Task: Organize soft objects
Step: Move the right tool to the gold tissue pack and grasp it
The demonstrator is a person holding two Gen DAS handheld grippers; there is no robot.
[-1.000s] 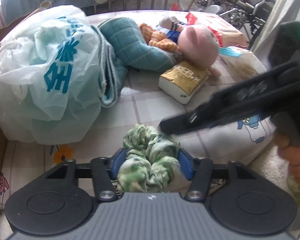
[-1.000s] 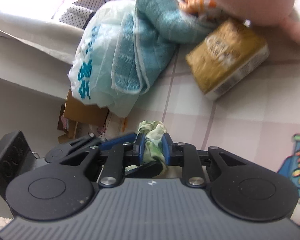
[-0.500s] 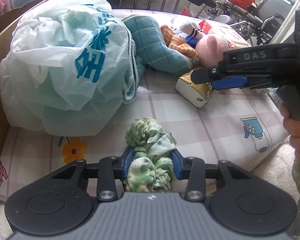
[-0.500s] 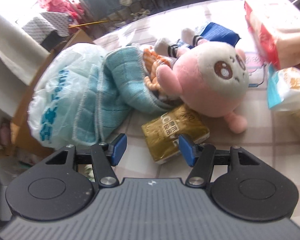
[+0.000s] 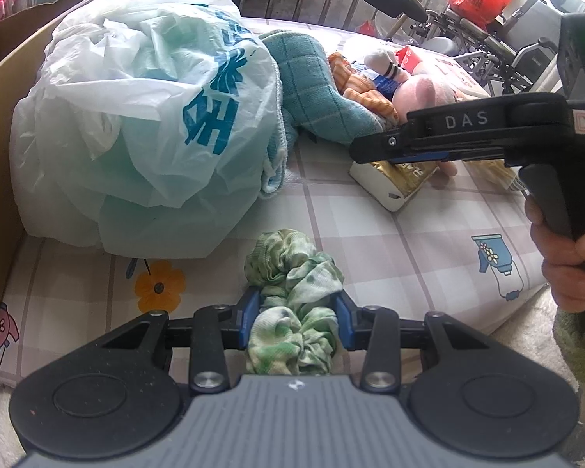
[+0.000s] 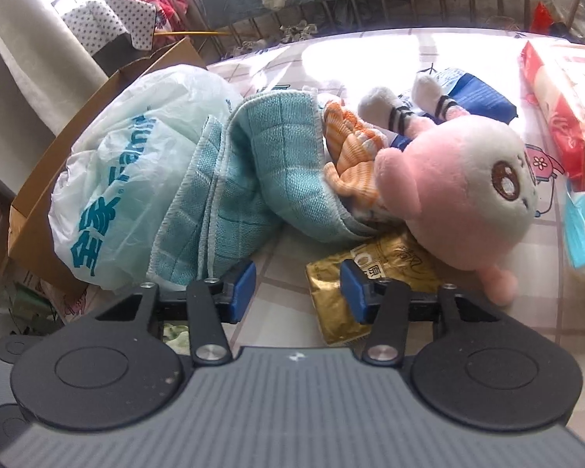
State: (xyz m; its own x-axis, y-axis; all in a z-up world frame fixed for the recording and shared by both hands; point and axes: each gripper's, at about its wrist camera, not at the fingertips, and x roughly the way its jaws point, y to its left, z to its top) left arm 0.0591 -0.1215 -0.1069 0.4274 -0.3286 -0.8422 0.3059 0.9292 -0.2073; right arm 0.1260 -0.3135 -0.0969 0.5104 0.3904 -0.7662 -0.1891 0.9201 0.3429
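- Left wrist view: the left gripper (image 5: 297, 318) is clamped on a crumpled green-and-white tie-dyed fabric scrunchie (image 5: 292, 304), which is pressed between the 2 blue pads (image 5: 249, 318).
- The scrunchie's far end is seen over the pink-checked printed bed sheet (image 5: 390, 241), near the front edge of the bed.
- A bulging white plastic bag with blue lettering (image 5: 144, 136) is seen just behind the scrunchie, and a teal checked towel (image 5: 312, 101) lies against the bag's right side.
- The right gripper (image 5: 364, 152), held by a hand (image 5: 565, 249), is seen side-on above a gold-wrapped tissue pack (image 5: 401, 183).
- Right wrist view: the right gripper's (image 6: 298, 286) jaws are closing from a middling gap, and nothing is pressed between the blue pads (image 6: 243, 284).
- The gold tissue pack (image 6: 355, 284) lies on the sheet beyond the right pad, partly under a pink-and-white plush toy (image 6: 460, 191).
- The teal towel (image 6: 253, 179) is seen between the plastic bag (image 6: 128, 179) and the plush toy.
- A brown cardboard box wall (image 6: 78, 128) stands behind the bag.
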